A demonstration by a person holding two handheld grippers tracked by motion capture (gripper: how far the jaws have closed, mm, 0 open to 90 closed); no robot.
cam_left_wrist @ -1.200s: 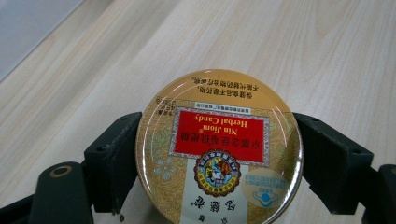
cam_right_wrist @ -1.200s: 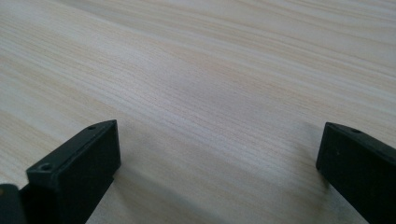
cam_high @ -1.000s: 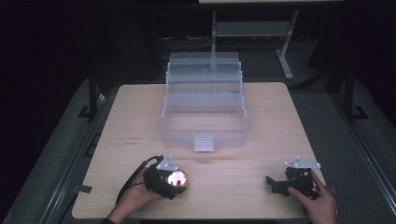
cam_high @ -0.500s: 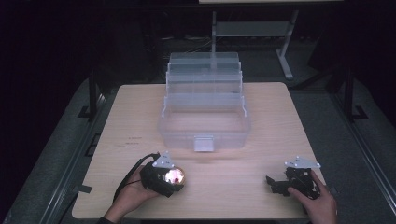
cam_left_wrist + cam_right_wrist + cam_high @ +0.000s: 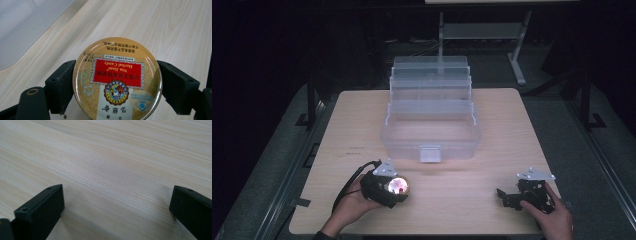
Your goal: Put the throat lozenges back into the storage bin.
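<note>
A round gold candy tin (image 5: 117, 80) with a red label sits clamped between the two black jaws of my left gripper (image 5: 116, 87). In the high view that left gripper (image 5: 387, 187) is at the near left of the table with the shiny tin (image 5: 398, 186) in it. My right gripper (image 5: 117, 207) rests low over bare wood with its jaws wide apart and nothing between them. In the high view the right gripper (image 5: 512, 195) lies near the front right edge, pointing left. A clear plastic tiered box (image 5: 432, 145) stands open at the table's middle.
The wooden table (image 5: 492, 165) has bare surface between the two grippers and on both sides of the box. A black cable (image 5: 347, 187) trails from the left gripper toward the front edge. Dark floor and a metal stand (image 5: 517, 65) lie beyond the table.
The left hand with the tin has shifted slightly left and toward the front edge. The right gripper has stayed in place.
</note>
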